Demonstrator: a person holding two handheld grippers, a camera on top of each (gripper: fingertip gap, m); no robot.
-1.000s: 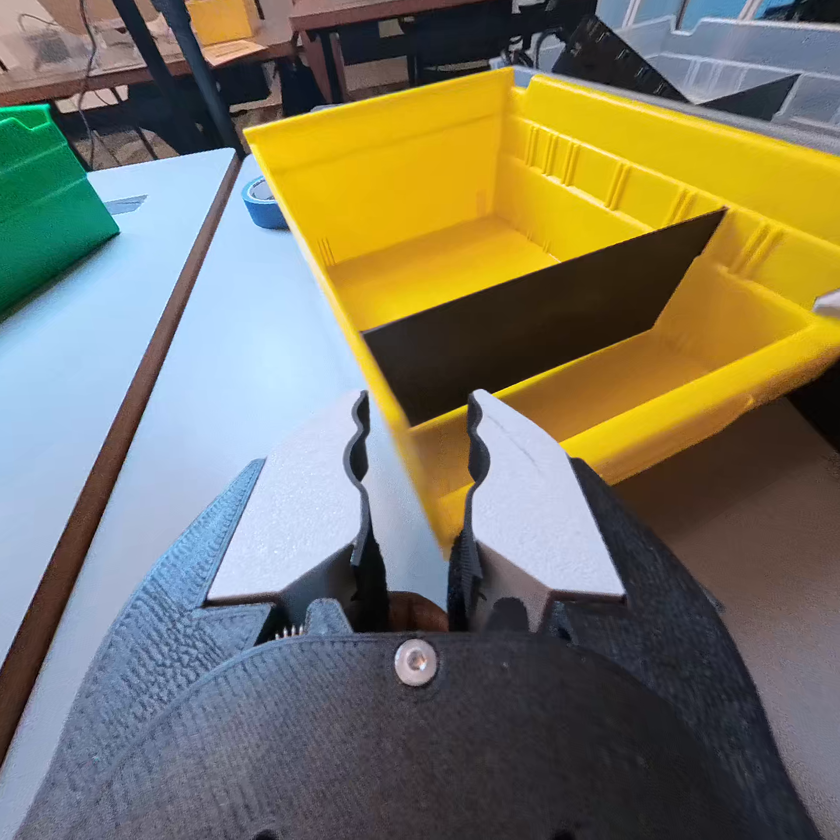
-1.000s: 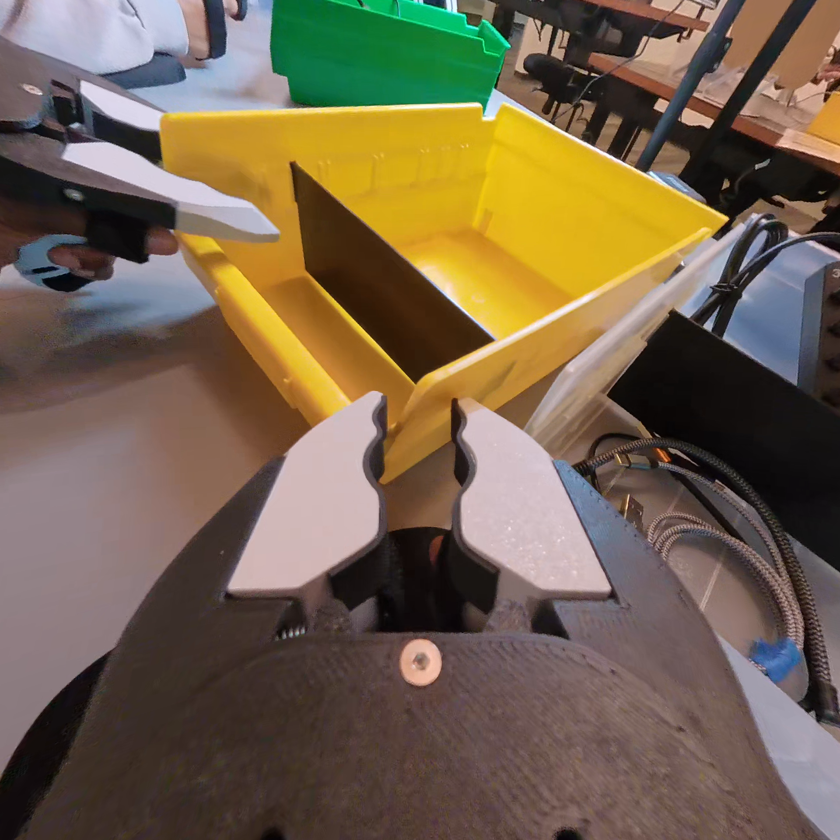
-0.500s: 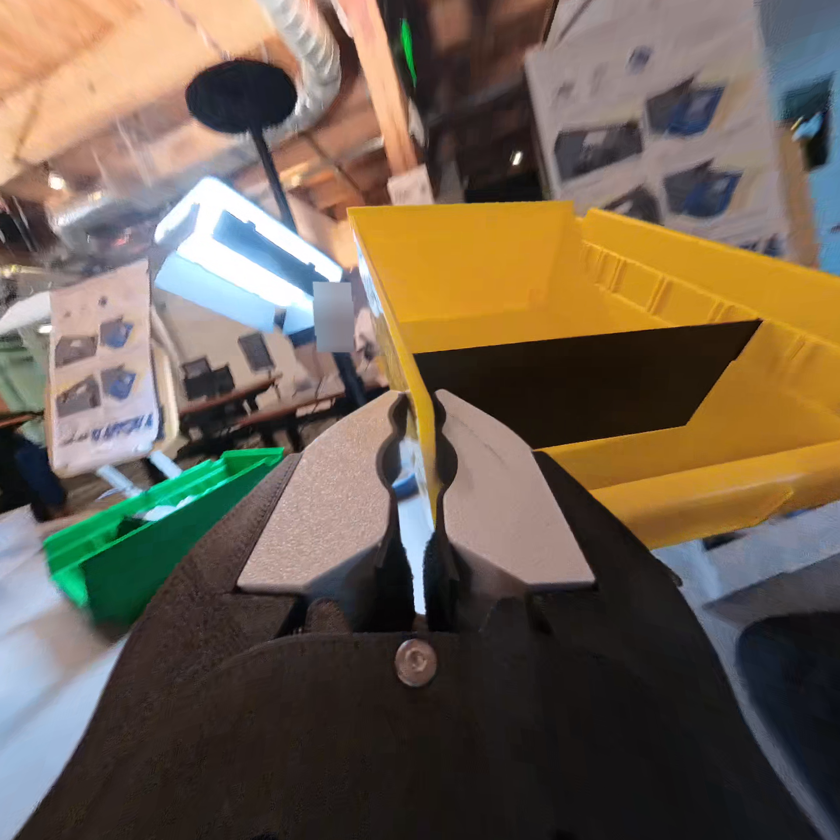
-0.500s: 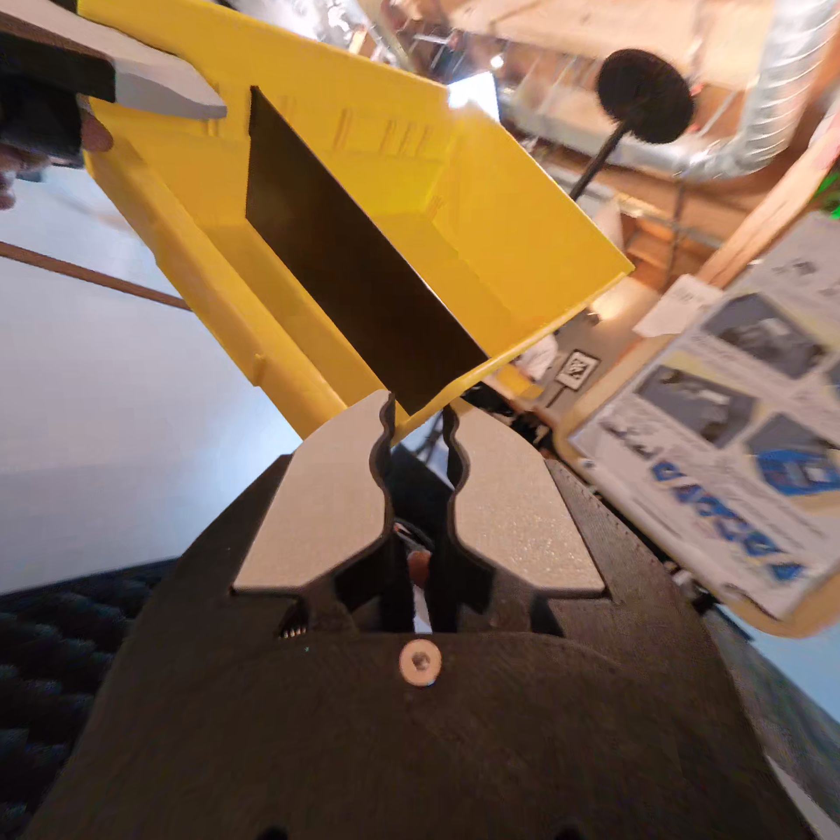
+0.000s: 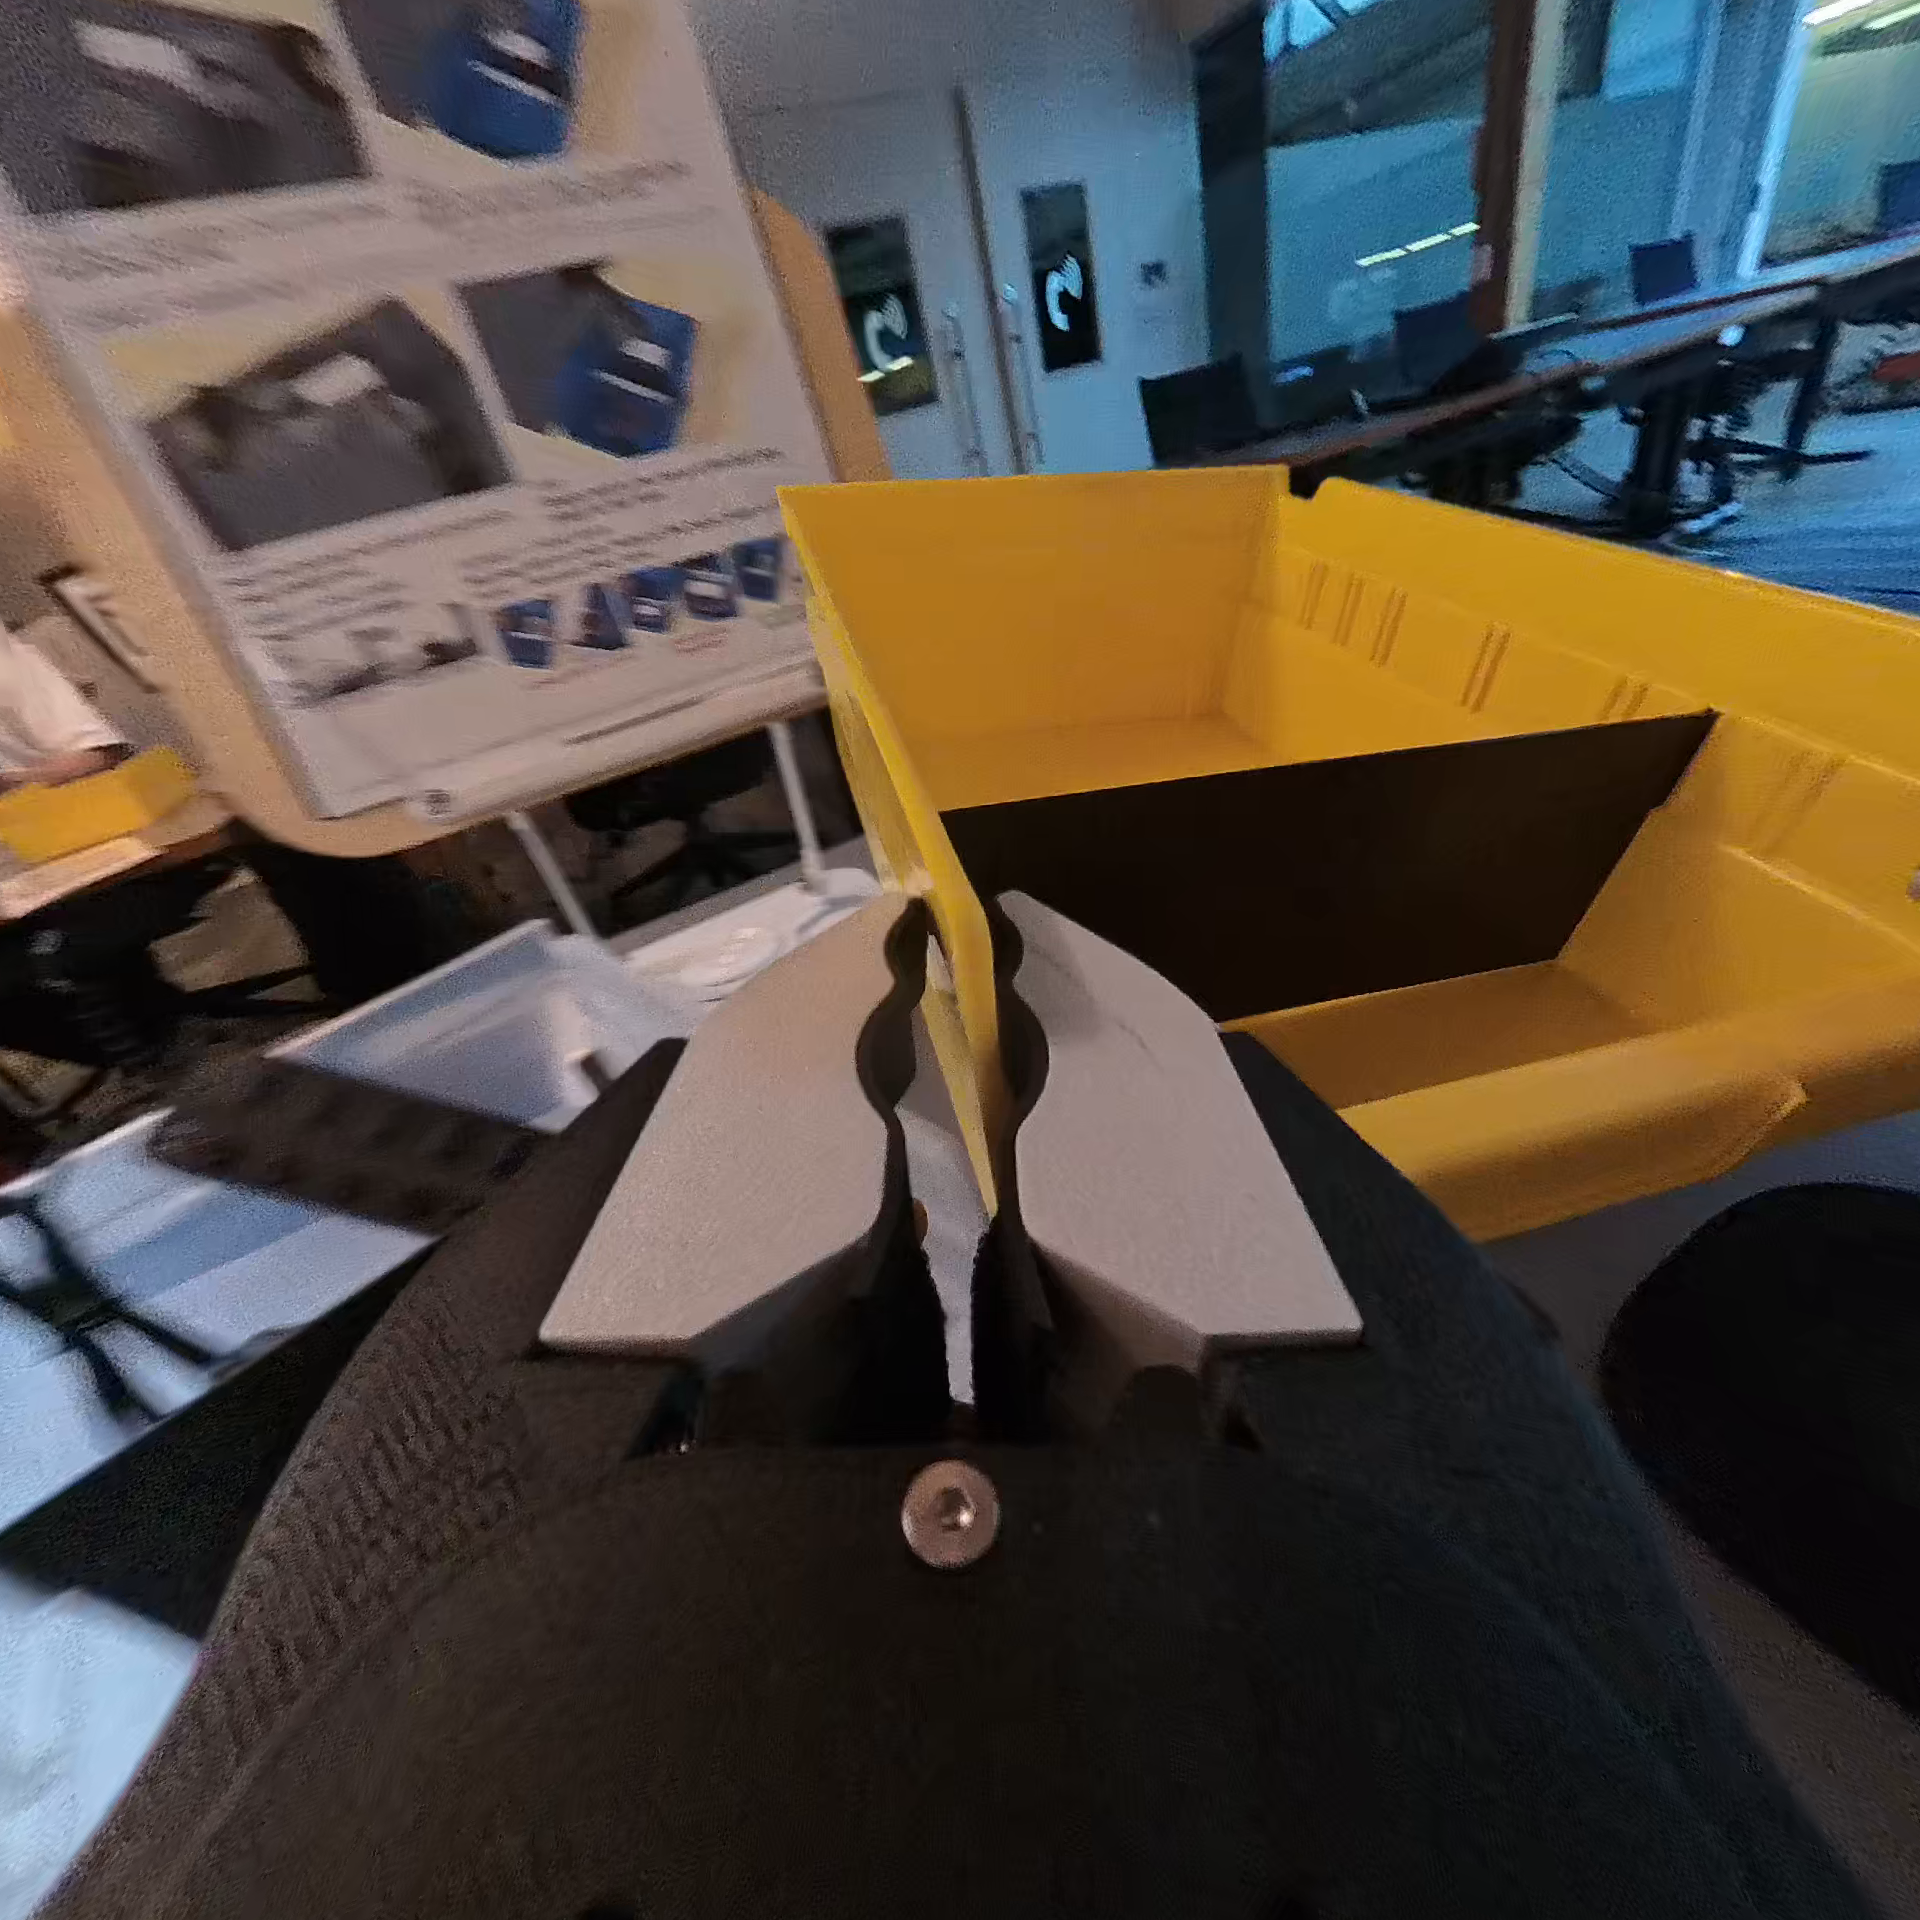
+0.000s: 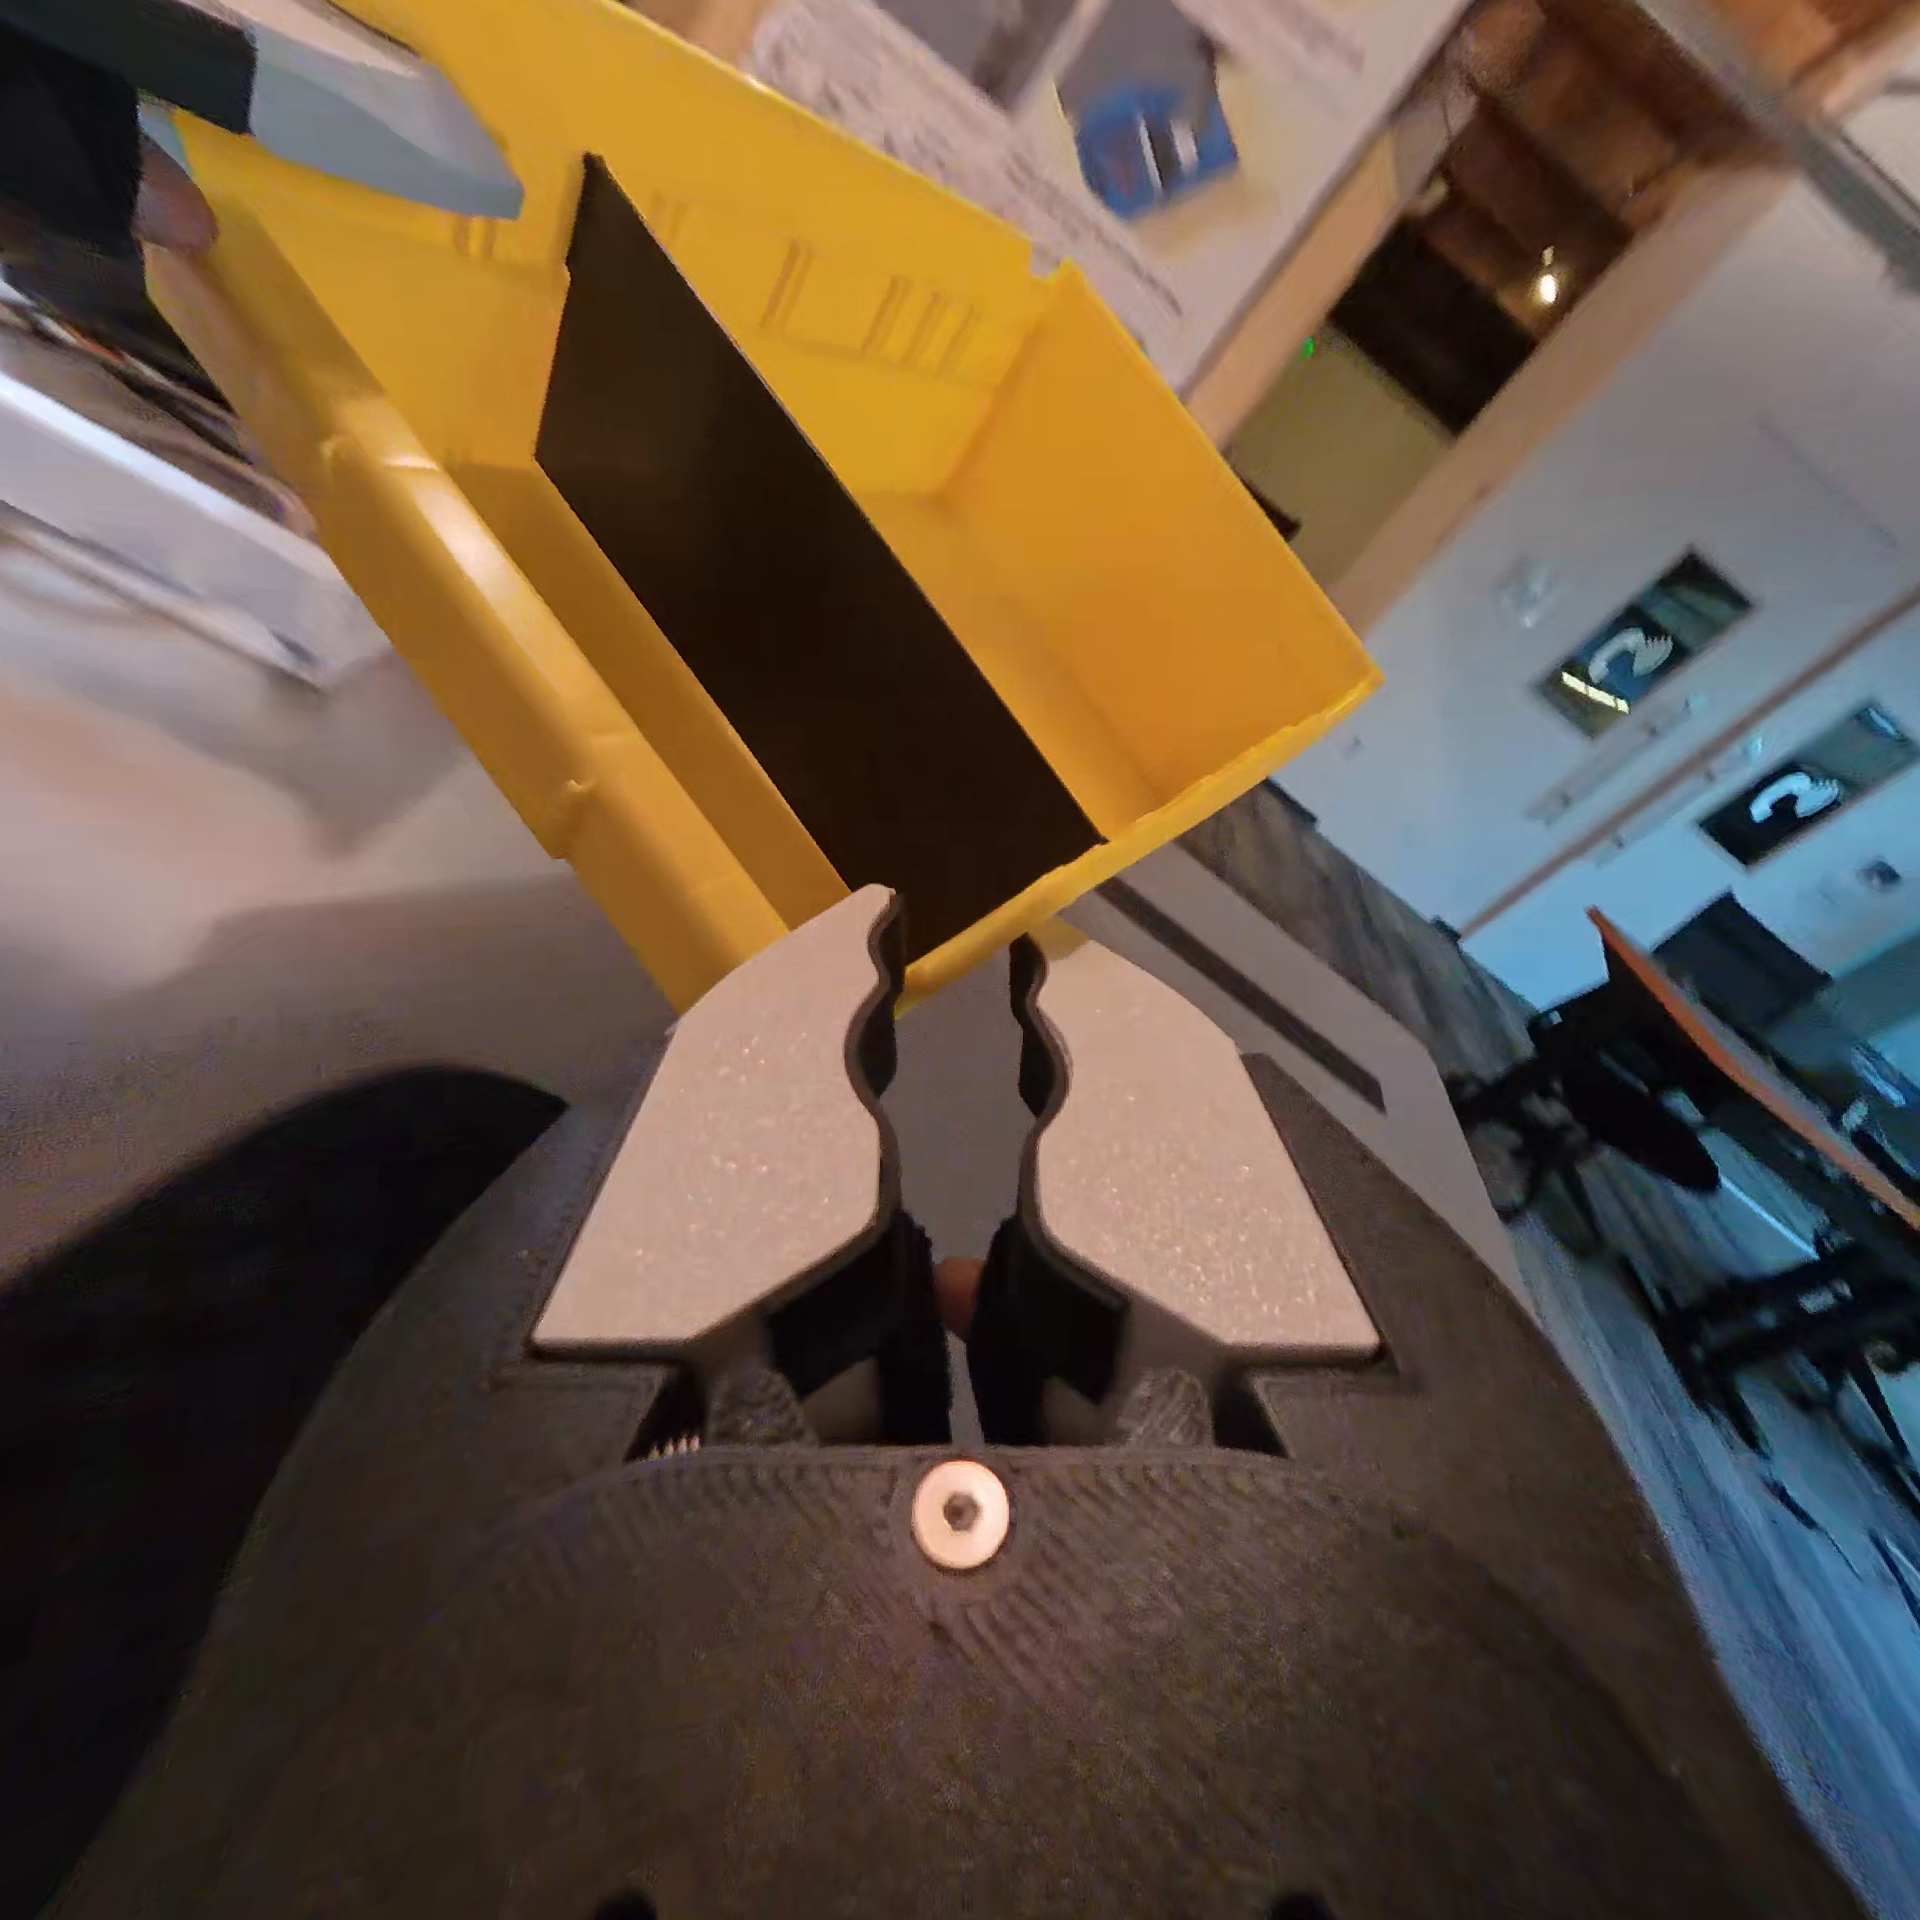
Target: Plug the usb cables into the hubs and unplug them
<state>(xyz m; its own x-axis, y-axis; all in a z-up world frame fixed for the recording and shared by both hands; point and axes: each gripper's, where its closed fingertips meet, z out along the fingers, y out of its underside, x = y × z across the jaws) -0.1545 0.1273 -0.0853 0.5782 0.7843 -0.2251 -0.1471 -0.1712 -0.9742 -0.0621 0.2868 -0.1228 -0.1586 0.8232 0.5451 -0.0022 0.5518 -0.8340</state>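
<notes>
Right gripper fingers clamped on tilted yellow bin rim, black divider inside, left gripper gripping far corner.

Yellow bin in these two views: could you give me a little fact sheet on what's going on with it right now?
object: yellow bin
inside: black divider across the middle; both compartments look empty
left gripper: shut on the bin's side wall
right gripper: shut on the bin's rim at the opposite side
position: tilted in the right wrist view, apparently held up in the air
cables, hubs: not in view
background: poster board, blurred
</notes>
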